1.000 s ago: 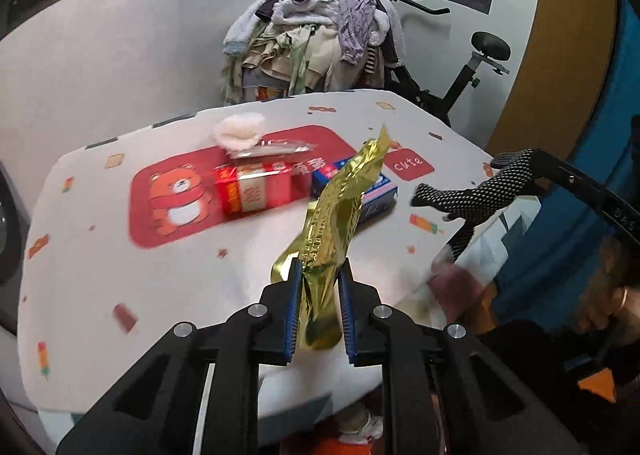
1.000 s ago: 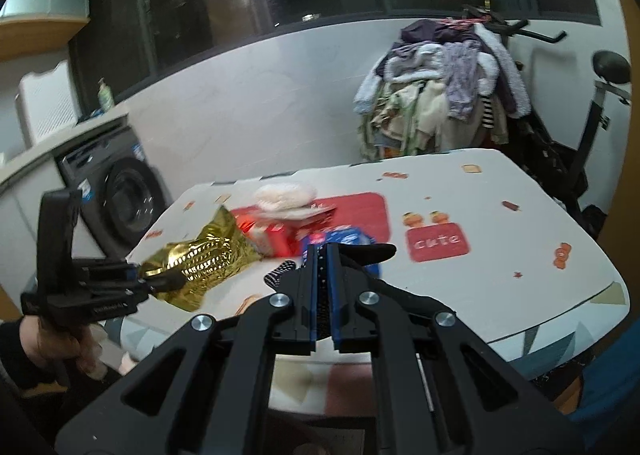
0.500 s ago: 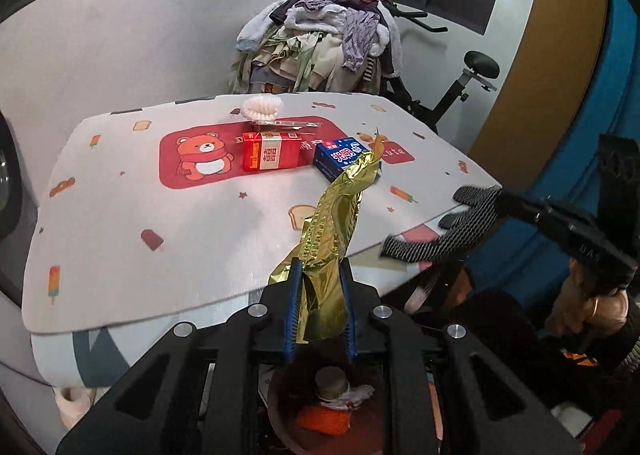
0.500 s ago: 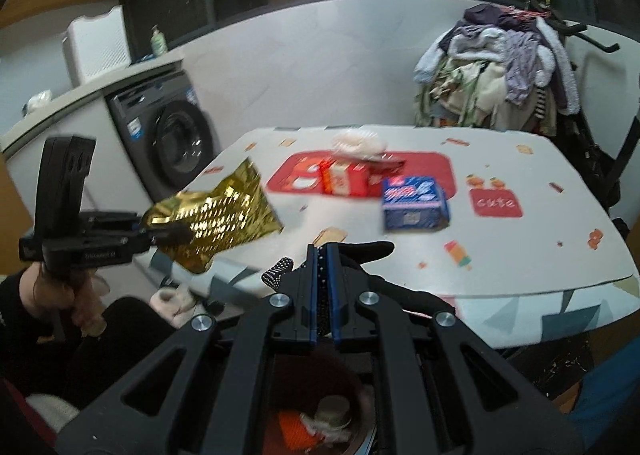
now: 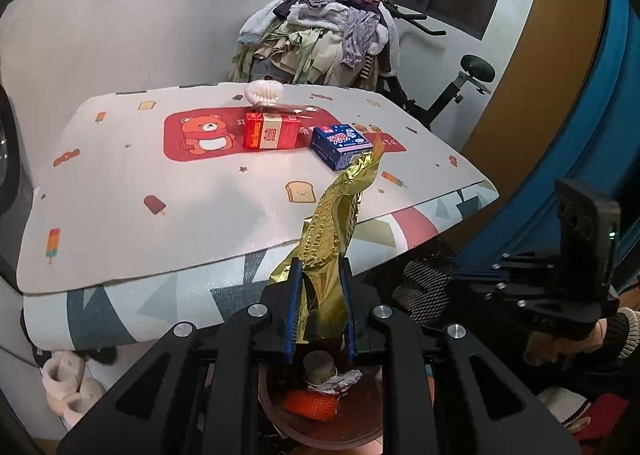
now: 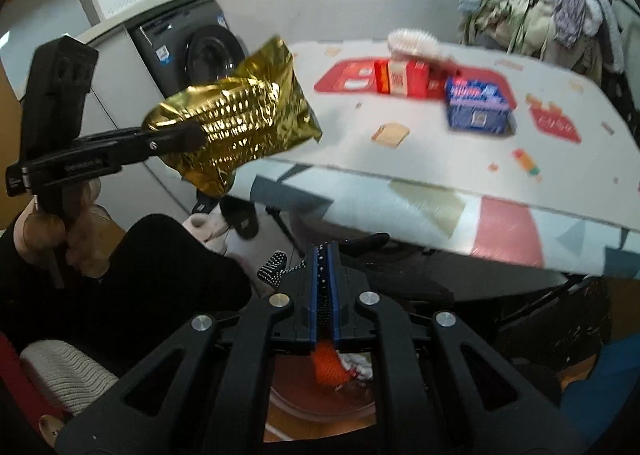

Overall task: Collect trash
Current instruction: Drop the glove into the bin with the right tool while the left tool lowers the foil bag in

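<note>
- Off the near edge of the counter [image 5: 240, 223], the left gripper [image 5: 318, 307] was clamped on a gold foil wrapper [image 5: 340, 223], pads pressing its lower end.
- Wrapper's long axis ran away from the left gripper, up and slightly right in the left wrist view; its pointed tip reached toward the blue box [image 5: 340, 141] on the counter, though in the air and not touching.
- From the right wrist view the same gold foil wrapper [image 6: 240, 115] showed its broad face, held out from the left gripper [image 6: 180, 139], crinkled, free end tilted up toward the counter [image 6: 360, 159].
- Right gripper [image 6: 323, 275] was closed to a narrow slit, a black-and-white dotted mesh piece [image 6: 276, 267] pinched between the pads and sticking out to either side.
- Same mesh piece [image 5: 424, 287] showed in the left wrist view, just right of the wrapper, below the counter edge.
- Below both grippers stood a brown bin [image 5: 340, 431] on the floor, holding an orange net [image 5: 312, 403], a small cup [image 5: 318, 367] and crumpled paper [image 5: 340, 381].
- Red carton [image 5: 272, 131] lay on the counter's red bear mat [image 5: 200, 135], left of the blue box; a white ruffled object [image 5: 264, 91] lay behind the carton.
- Pile of clothes [image 5: 320, 43] stood past the far edge; a washing machine [image 6: 200, 51] stood to the left in the right wrist view.
- Right wrist picture was blurred across the counter.
</note>
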Demonstrator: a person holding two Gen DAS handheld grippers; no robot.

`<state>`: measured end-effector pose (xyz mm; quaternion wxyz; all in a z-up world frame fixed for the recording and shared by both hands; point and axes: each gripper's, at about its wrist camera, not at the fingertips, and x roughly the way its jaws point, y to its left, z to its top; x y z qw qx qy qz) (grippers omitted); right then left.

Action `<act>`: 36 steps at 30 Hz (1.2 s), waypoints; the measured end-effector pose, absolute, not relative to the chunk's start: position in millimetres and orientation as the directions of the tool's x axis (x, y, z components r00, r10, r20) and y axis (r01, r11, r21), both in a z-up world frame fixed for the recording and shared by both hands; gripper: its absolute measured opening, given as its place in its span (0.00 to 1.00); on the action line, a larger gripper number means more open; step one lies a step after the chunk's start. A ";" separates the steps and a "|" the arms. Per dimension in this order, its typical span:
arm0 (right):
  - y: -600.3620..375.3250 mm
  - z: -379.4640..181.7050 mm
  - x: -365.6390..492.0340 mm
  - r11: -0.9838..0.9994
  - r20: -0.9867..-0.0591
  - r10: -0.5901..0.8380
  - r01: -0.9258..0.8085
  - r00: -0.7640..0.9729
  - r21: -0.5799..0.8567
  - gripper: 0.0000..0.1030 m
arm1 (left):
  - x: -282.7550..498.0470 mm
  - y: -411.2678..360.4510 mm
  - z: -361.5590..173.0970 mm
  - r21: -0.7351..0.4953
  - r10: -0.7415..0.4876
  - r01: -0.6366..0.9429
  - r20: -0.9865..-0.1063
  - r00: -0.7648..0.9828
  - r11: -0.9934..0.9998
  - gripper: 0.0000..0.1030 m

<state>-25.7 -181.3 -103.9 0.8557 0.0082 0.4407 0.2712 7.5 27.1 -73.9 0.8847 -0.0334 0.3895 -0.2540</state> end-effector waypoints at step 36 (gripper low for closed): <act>-228.3 -144.3 12.2 0.958 -0.679 0.247 -0.280 0.691 0.064 0.94 | 4.0 -16.9 -142.3 -0.302 -0.524 0.513 -0.769 0.367 0.803 0.17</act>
